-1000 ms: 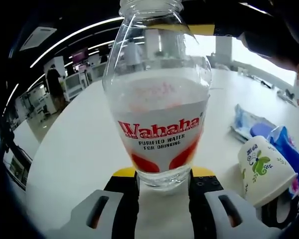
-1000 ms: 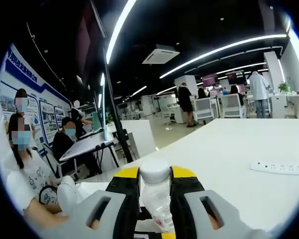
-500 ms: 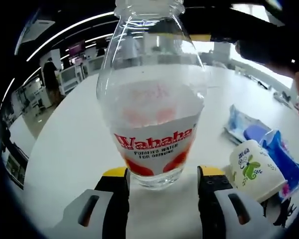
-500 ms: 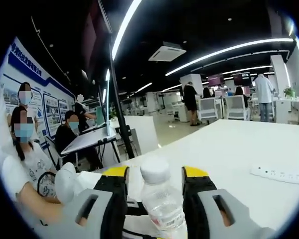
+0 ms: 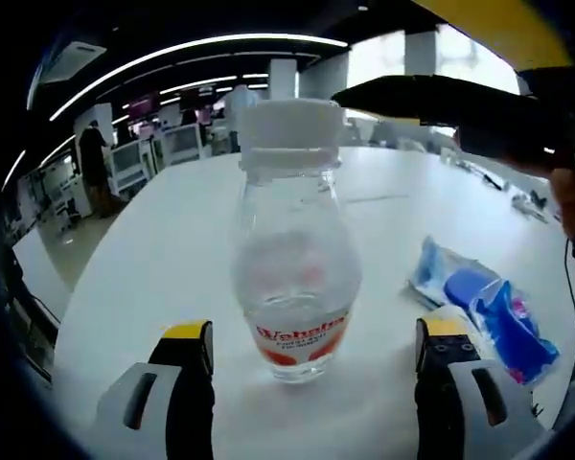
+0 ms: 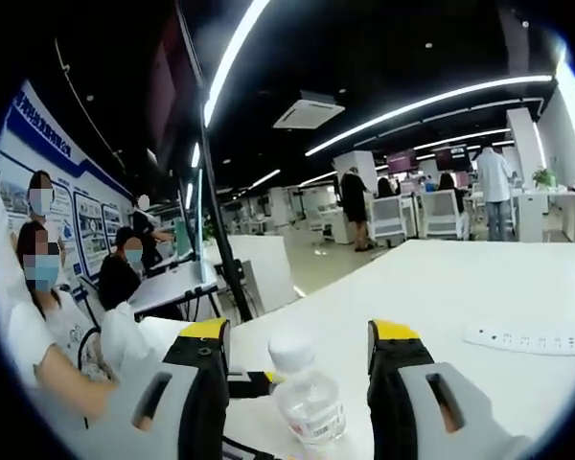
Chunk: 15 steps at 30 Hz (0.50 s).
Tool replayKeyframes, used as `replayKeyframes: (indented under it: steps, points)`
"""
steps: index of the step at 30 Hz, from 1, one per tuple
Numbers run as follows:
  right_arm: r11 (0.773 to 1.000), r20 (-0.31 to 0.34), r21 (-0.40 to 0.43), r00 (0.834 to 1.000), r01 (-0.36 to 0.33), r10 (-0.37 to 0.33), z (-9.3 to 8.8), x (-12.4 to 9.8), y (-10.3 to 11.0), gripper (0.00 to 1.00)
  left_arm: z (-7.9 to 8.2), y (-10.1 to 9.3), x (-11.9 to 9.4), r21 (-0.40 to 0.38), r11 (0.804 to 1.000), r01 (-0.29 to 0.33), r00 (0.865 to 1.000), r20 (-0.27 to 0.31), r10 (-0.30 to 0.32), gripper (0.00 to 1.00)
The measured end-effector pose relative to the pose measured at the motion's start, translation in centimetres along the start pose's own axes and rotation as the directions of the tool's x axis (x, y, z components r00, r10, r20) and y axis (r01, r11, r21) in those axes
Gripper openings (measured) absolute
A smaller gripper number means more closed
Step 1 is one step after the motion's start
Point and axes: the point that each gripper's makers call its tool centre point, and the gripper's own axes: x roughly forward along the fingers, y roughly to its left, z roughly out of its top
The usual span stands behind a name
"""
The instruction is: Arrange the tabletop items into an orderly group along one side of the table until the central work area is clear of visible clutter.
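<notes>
A clear Wahaha water bottle (image 5: 292, 278) with a white cap and red lettering stands upright on the white table (image 5: 144, 259). My left gripper (image 5: 316, 333) is open, with its yellow-tipped jaws wide on either side of the bottle's base and not touching it. A blue wipes packet (image 5: 479, 302) lies on the table to the bottle's right. In the right gripper view the same bottle (image 6: 307, 398) sits low between the jaws, cap up. My right gripper (image 6: 300, 333) is open above it, clear of the cap. Its dark body (image 5: 441, 101) reaches in over the bottle in the left gripper view.
A white power strip (image 6: 527, 337) lies on the table to the right. Seated people (image 6: 48, 316) are close at the left, beside a small desk (image 6: 168, 283). A hand (image 5: 567, 196) shows at the right edge. Office desks and standing people fill the background.
Both grippers have opened and let go of the bottle. The left one has drawn back from it, so the bottle looks smaller. The right one's jaws have spread away from the cap.
</notes>
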Motion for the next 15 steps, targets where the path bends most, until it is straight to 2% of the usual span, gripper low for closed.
replayKeyframes:
  steps: [4,9,15]
  points:
    - [0.998,-0.02,0.046,0.999,0.038,-0.037,-0.3,-0.6,-1.1,0.55,0.6,0.2,-0.9,0.012,1.0,-0.003,1.0,0.007,0.003,0.83]
    - [0.994,-0.013,0.069,0.996,0.089,-0.088,0.2,-3.0,-2.5,0.55,1.2,0.6,-1.9,0.032,0.999,-0.011,1.0,0.009,0.01,0.82]
    - [0.987,-0.006,0.088,0.99,0.137,-0.137,0.3,-4.8,-3.1,0.54,0.9,1.1,-3.0,0.017,0.999,-0.028,1.0,-0.01,0.028,0.81]
